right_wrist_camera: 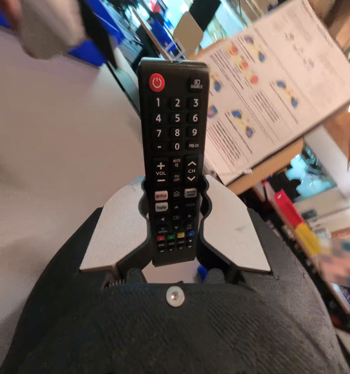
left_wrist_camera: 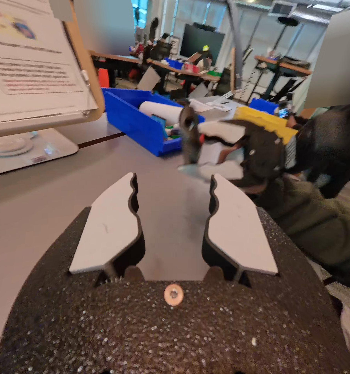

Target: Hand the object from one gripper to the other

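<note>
A black TV remote (right_wrist_camera: 175,131) with a red power button stands between the fingers of my right gripper (right_wrist_camera: 175,179), which is shut on its lower half; the button face is toward the camera and the top end points away. In the left wrist view the same remote (left_wrist_camera: 187,125) shows blurred and end-on in the right gripper (left_wrist_camera: 191,148), just ahead and right of my left gripper (left_wrist_camera: 173,178). The left gripper is open and empty, its jaws wide apart, above the grey table (left_wrist_camera: 89,192).
A printed sheet on a board stand (left_wrist_camera: 28,70) rises at the left, with its white base (left_wrist_camera: 38,149) on the table; it also shows in the right wrist view (right_wrist_camera: 271,91). A blue bin (left_wrist_camera: 133,121) and a yellow bin (left_wrist_camera: 265,119) sit behind. A dark sleeve (left_wrist_camera: 331,141) is at right. Tip to tip, the grippers are about 10 cm apart.
</note>
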### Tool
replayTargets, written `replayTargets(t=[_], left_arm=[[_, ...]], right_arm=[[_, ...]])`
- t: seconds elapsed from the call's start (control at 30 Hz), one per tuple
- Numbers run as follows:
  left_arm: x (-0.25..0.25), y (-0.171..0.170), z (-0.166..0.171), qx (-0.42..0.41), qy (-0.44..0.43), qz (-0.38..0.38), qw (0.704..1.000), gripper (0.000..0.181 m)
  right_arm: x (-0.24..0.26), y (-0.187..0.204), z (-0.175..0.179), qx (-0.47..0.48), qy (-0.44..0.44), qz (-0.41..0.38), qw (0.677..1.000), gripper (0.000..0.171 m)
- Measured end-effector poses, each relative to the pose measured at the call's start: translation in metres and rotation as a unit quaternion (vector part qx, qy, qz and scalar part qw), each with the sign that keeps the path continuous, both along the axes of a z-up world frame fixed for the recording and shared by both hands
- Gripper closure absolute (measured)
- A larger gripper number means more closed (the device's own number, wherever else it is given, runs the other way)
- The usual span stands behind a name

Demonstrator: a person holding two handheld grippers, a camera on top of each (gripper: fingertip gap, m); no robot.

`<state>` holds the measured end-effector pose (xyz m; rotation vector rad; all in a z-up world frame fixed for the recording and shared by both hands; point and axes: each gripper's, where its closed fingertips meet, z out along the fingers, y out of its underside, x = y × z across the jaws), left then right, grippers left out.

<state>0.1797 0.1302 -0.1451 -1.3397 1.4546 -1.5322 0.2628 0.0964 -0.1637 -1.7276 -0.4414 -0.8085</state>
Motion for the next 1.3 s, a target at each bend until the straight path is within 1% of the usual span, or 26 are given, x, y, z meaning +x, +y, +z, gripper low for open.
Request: replayTargets(t=[0.1,0.2,0.27,0.33,0.43,0.5,0.53,0.57,0.63,0.73,0.8,0.87,0.93,1.0,1.03,1.1,1.13,1.17,1.23,1.27,1.3], left_arm=[[0.0,0.02,-0.014,0.004,0.038,0.019,0.999,0.111],[0.0,0.032,-0.023,-0.023,0.053,0.026,0.998,0.114],[0.0,0.033,-0.026,-0.044,0.059,0.02,0.997,0.116],[0.0,0.033,-0.028,-0.053,0.066,0.012,0.996,0.117],[-0.001,0.035,-0.029,-0.04,0.069,0.011,0.997,0.118],[-0.002,0.036,-0.028,-0.031,0.067,0.013,0.997,0.119],[-0.002,0.036,-0.028,-0.03,0.068,0.013,0.997,0.12],[-0.002,0.036,-0.028,-0.033,0.068,0.011,0.997,0.12],[-0.003,0.034,-0.029,-0.038,0.072,0.003,0.997,0.12],[-0.006,0.035,-0.032,-0.022,0.086,-0.004,0.996,0.123],[-0.009,0.043,-0.038,0.008,0.108,0.015,0.994,0.125],[-0.01,0.048,-0.039,0.03,0.109,0.027,0.993,0.124],[-0.01,0.047,-0.035,0.029,0.098,0.028,0.994,0.124],[-0.009,0.044,-0.031,0.018,0.088,0.021,0.996,0.124],[-0.009,0.042,-0.03,0.015,0.085,0.018,0.996,0.124],[-0.008,0.04,-0.032,0.017,0.083,0.016,0.996,0.124],[-0.007,0.038,-0.033,0.019,0.084,0.015,0.996,0.124],[-0.006,0.036,-0.036,0.021,0.085,0.012,0.996,0.124],[-0.003,0.029,-0.043,0.029,0.093,0.006,0.995,0.123],[-0.001,0.025,-0.046,0.036,0.095,0.002,0.995,0.122],[0.002,0.022,-0.05,0.045,0.096,0.0,0.994,0.121]], right_arm=[[0.052,-0.025,0.018,-0.003,0.095,-0.076,0.993,0.12],[0.116,-0.043,0.034,-0.024,0.214,-0.139,0.967,0.121],[0.159,-0.045,0.044,-0.022,0.278,-0.163,0.946,0.121],[0.195,-0.039,0.048,-0.019,0.36,-0.176,0.916,0.121],[0.24,-0.026,0.038,-0.035,0.456,-0.199,0.867,0.121],[0.256,-0.011,0.034,-0.007,0.563,-0.178,0.807,0.121],[0.267,-0.007,0.029,0.005,0.597,-0.189,0.779,0.12],[0.278,-0.005,0.021,0.008,0.613,-0.207,0.762,0.121],[0.29,-0.004,0.002,-0.005,0.616,-0.242,0.749,0.12],[0.294,0.004,-0.019,-0.01,0.612,-0.261,0.746,0.12],[0.296,0.005,-0.032,-0.009,0.614,-0.275,0.74,0.12],[0.3,0.004,-0.038,0.004,0.611,-0.287,0.738,0.119],[0.307,-0.001,-0.033,0.026,0.598,-0.293,0.746,0.107],[0.313,-0.011,-0.016,0.054,0.57,-0.293,0.766,0.102],[0.312,-0.017,-0.007,0.067,0.557,-0.286,0.777,0.097],[0.298,-0.035,0.007,0.066,0.535,-0.268,0.799,0.094],[0.287,-0.048,0.012,0.064,0.51,-0.264,0.816,0.093],[0.274,-0.064,0.013,0.059,0.474,-0.271,0.836,0.092],[0.249,-0.106,0.007,0.04,0.388,-0.308,0.868,0.091],[0.238,-0.129,0.003,0.035,0.348,-0.33,0.877,0.092],[0.229,-0.151,0.0,0.041,0.317,-0.354,0.879,0.094]])
